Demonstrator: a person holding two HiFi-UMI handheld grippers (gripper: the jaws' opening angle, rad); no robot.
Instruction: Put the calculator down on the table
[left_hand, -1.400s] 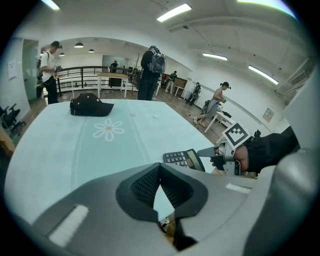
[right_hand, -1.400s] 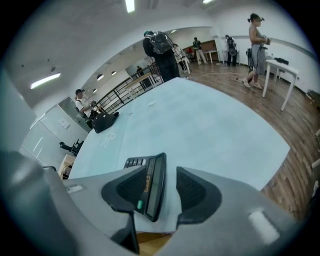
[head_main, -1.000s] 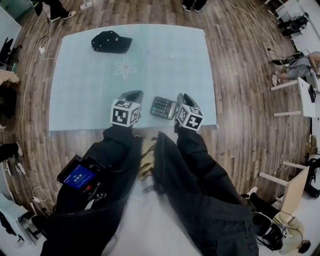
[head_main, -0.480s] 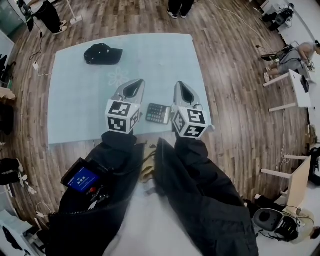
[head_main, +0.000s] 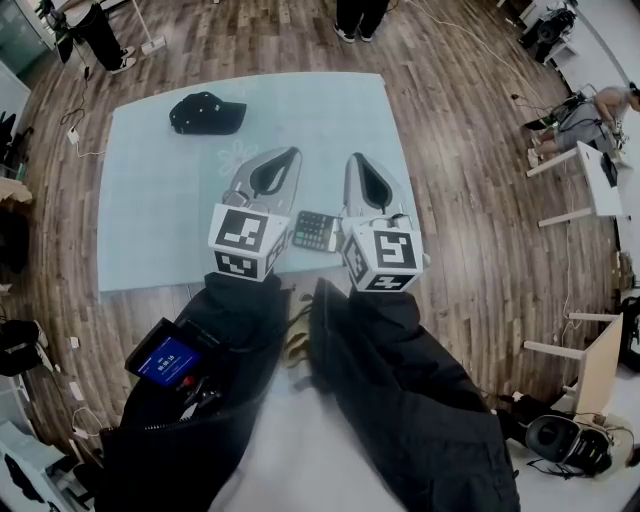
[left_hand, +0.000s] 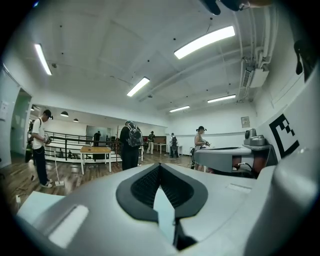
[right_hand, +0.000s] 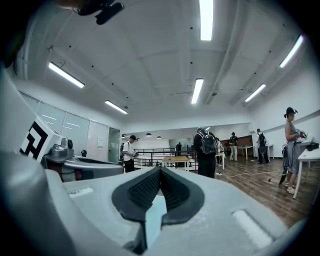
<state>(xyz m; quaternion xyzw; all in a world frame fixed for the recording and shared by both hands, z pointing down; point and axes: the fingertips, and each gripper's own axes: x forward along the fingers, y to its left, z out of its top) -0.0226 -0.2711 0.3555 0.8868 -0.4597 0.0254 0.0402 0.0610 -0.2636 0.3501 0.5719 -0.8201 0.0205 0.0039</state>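
Both forearms, in dark sleeves (head_main: 400, 400), reach forward side by side from the 6 o'clock edge of the head view. Each gripper is held roughly level, so the gripper views look across the room towards standing people and ceiling lights, not down at the table. The left gripper (head_main: 291, 153) points towards 12 o'clock with a slight lean to 1, its marker cube nearest the body. In its own view the left gripper (left_hand: 160, 166) has its dark ribbed pads meeting at the tips, closed with nothing between them. The right gripper (head_main: 355, 158) runs almost parallel at 3 o'clock of the left. Seen from its own camera, the right gripper (right_hand: 160, 170) is likewise closed tip to tip and empty. A small device with a blue screen (head_main: 165, 358) is strapped to the left forearm. The calculator (head_main: 317, 231) lies flat on the pale blue table (head_main: 150, 210), near the table's 6 o'clock edge. It shows in the gap between the two marker cubes, and neither gripper has hold of it. It is a small dark slab with rows of keys facing up, and its 3 o'clock end is hidden behind the right cube; the display cannot be read. A black cap (head_main: 208, 112) sits well apart at 11 o'clock of the calculator.
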